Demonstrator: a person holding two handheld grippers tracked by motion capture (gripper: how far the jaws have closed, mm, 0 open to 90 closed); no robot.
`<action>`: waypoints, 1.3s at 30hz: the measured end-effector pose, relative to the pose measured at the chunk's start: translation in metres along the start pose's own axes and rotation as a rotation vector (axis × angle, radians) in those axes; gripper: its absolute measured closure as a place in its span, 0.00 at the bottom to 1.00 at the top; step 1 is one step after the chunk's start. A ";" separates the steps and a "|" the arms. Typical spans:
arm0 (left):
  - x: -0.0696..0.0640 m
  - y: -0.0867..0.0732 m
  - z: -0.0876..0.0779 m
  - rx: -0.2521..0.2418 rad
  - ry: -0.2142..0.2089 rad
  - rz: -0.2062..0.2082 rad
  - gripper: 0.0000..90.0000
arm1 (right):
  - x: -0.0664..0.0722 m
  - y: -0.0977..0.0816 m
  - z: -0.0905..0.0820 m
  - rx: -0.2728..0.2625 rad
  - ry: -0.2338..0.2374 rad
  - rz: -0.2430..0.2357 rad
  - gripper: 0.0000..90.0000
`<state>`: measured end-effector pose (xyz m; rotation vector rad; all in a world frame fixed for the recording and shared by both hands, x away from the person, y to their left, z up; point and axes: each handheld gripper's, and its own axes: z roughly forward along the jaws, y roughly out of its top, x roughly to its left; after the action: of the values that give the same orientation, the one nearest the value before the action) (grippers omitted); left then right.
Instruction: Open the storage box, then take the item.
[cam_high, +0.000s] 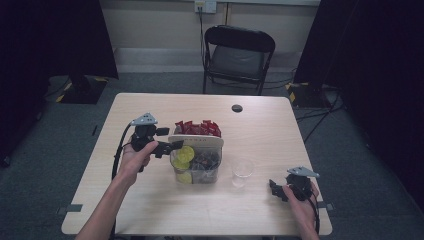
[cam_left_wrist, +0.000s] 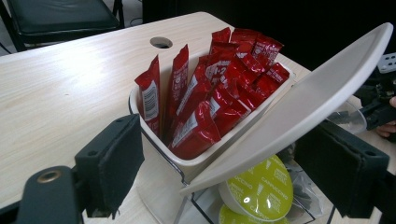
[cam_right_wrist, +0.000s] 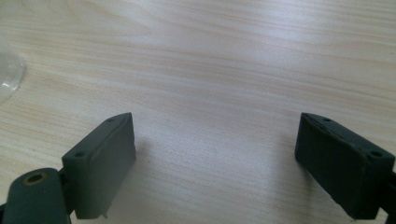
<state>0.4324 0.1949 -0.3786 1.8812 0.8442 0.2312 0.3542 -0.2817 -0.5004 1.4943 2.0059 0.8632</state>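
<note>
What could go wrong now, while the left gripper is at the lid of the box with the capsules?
1. The left gripper is at the raised lid, which stands tilted; it may slip and drop onto the green capsules.
2. Pushing the lid further could tip the clear organizer and spill the red sachets.
3. The empty clear cup stands close beside the organizer and could be knocked over.
</note>
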 end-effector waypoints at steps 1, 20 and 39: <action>0.001 0.000 0.000 0.002 0.005 0.000 0.17 | 0.000 0.000 0.000 0.000 0.000 0.000 0.13; 0.012 -0.001 0.006 -0.020 0.093 -0.033 0.17 | 0.000 0.000 0.000 -0.001 0.002 -0.004 0.13; 0.012 -0.005 0.012 0.004 0.077 -0.040 0.18 | 0.006 0.007 -0.005 -0.009 0.074 -0.051 0.17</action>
<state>0.4448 0.1951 -0.3913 1.8671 0.9340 0.2782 0.3532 -0.2753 -0.4917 1.4192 2.0807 0.9183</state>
